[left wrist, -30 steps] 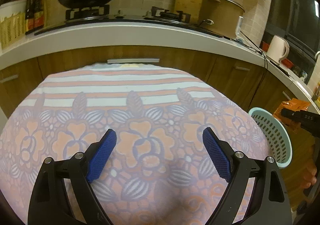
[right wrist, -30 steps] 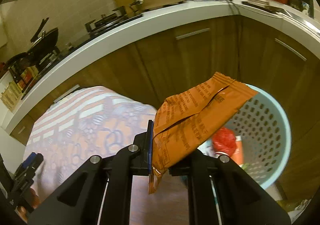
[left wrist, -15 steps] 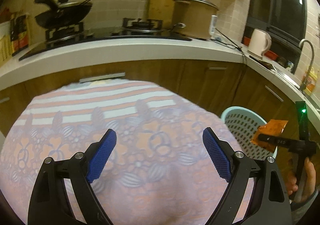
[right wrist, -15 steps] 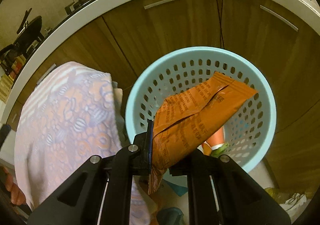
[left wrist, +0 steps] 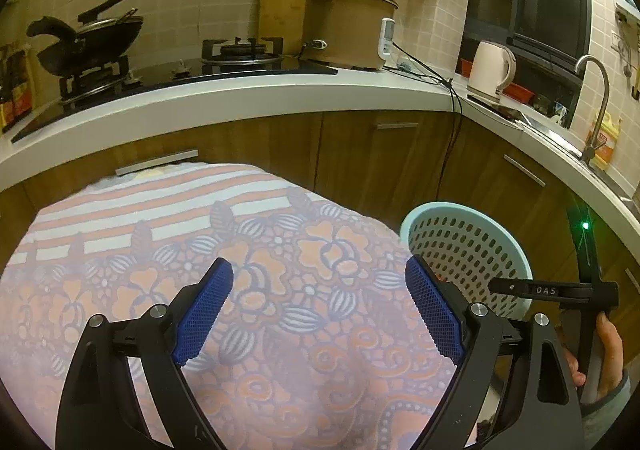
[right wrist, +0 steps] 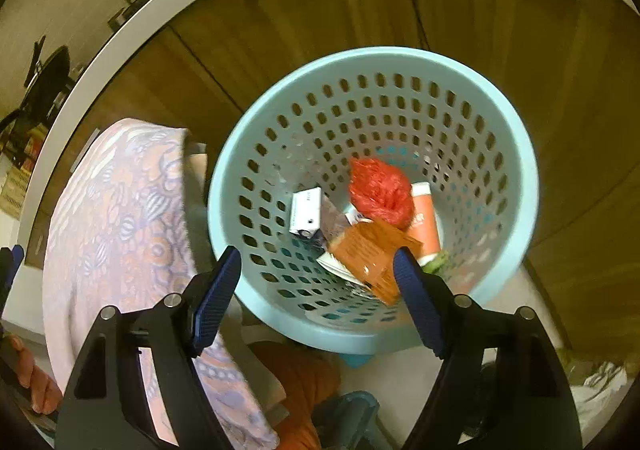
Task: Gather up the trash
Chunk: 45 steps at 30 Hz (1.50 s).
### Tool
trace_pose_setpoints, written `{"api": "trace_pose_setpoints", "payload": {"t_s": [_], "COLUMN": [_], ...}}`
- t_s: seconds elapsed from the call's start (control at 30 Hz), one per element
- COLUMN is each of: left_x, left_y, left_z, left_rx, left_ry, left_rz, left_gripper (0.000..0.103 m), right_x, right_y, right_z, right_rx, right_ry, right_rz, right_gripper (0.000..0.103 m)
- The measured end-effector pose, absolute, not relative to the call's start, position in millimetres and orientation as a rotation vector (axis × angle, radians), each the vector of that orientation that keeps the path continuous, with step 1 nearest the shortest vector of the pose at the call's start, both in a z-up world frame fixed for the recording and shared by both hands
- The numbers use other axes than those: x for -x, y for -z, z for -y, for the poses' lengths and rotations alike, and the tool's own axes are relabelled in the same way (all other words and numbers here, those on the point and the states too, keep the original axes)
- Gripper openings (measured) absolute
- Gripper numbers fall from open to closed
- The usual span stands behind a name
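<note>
1. Right tongs (right wrist: pixel 316 282) spread wide, empty, above the basket (right wrist: pixel 516 153).
2. Orange wrapper (right wrist: pixel 370 250) lying inside, centre frame; likely light, crinkly, slippery; best pinched at an edge.
3. Left tongs (left wrist: pixel 320 314) released over the tablecloth (left wrist: pixel 160 217).

Warm dim indoor light, heavy fisheye bending, dark vignetted corners, slight motion blur in the right wrist view

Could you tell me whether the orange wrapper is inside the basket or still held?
Inside. The orange wrapper lies among trash in the basket; the right gripper is open, empty.
</note>
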<state>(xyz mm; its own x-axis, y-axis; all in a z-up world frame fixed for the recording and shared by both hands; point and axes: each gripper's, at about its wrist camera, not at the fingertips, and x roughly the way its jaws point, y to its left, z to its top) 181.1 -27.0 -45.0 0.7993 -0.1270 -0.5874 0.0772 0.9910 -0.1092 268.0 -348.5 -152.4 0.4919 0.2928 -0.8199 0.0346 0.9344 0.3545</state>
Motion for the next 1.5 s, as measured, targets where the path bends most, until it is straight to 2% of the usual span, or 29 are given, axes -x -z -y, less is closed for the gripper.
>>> {"api": "trace_pose_setpoints", "payload": {"t_s": [0.37,0.57,0.7,1.5], "left_x": [-182.6,-175.6,-167.6,-137.5], "left_y": [35.3,23.7,24.1,23.0], "left_z": [68.8,89.6,94.6,94.4], "left_rx": [0.061,0.051,0.043,0.027], "left_ry": [0.176,0.188,0.176,0.130], "left_rz": [-0.620,-0.586,-0.584,-0.549], "left_gripper": [0.086,0.091,0.094,0.094], "right_x": [-237.0,-216.0,-203.6,-146.3], "right_y": [83.6,47.8,36.2,-3.2], "right_z": [353.5,342.2,339.1,309.8], "right_rx": [-0.267,-0.196,-0.173,-0.063], "right_ry": [-0.121,-0.088,-0.067,-0.006], "right_rz": [-0.797,-0.671,-0.622,-0.452], "right_gripper": [0.074,0.074,0.074,0.074]}}
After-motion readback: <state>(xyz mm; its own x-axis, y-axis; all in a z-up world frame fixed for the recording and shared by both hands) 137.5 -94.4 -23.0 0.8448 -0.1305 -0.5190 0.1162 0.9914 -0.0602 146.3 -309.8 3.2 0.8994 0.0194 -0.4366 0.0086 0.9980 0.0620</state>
